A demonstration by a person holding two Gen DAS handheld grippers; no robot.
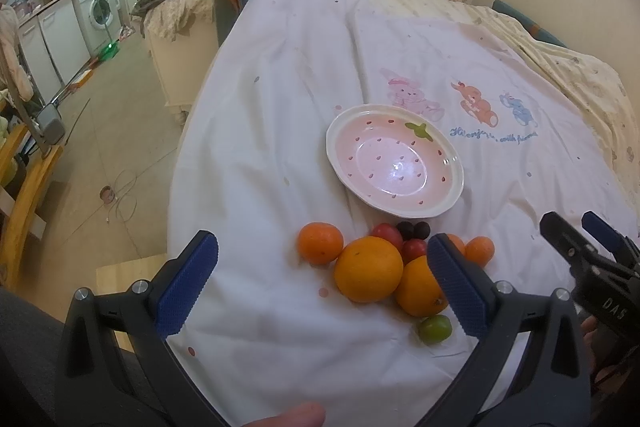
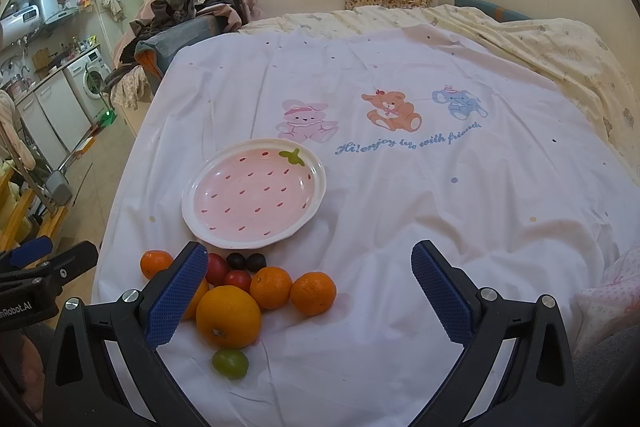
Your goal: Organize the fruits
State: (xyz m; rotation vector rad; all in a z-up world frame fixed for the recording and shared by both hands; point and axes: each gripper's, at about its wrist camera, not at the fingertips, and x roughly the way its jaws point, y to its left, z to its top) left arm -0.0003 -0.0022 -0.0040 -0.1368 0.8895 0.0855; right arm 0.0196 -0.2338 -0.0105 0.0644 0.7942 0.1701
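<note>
A pink strawberry-pattern plate (image 1: 396, 163) (image 2: 254, 199) lies empty on the white bed sheet. In front of it is a cluster of fruit: two large oranges (image 1: 368, 269) (image 2: 228, 317), small mandarins (image 1: 320, 242) (image 2: 313, 293), red tomatoes (image 1: 387, 234) (image 2: 237, 279), dark grapes (image 1: 414, 229) (image 2: 246, 261) and a green grape (image 1: 435, 329) (image 2: 230, 363). My left gripper (image 1: 322, 281) is open and empty, hovering above the near side of the fruit. My right gripper (image 2: 310, 293) is open and empty, above and right of the fruit; it also shows in the left wrist view (image 1: 572, 227).
The white sheet (image 2: 400, 187) with cartoon animals covers the bed. A pile of clothes (image 2: 180, 11) lies at the far left corner. The bed's left edge (image 1: 180, 187) drops to the floor, with kitchen units and a washing machine (image 1: 100, 7) beyond.
</note>
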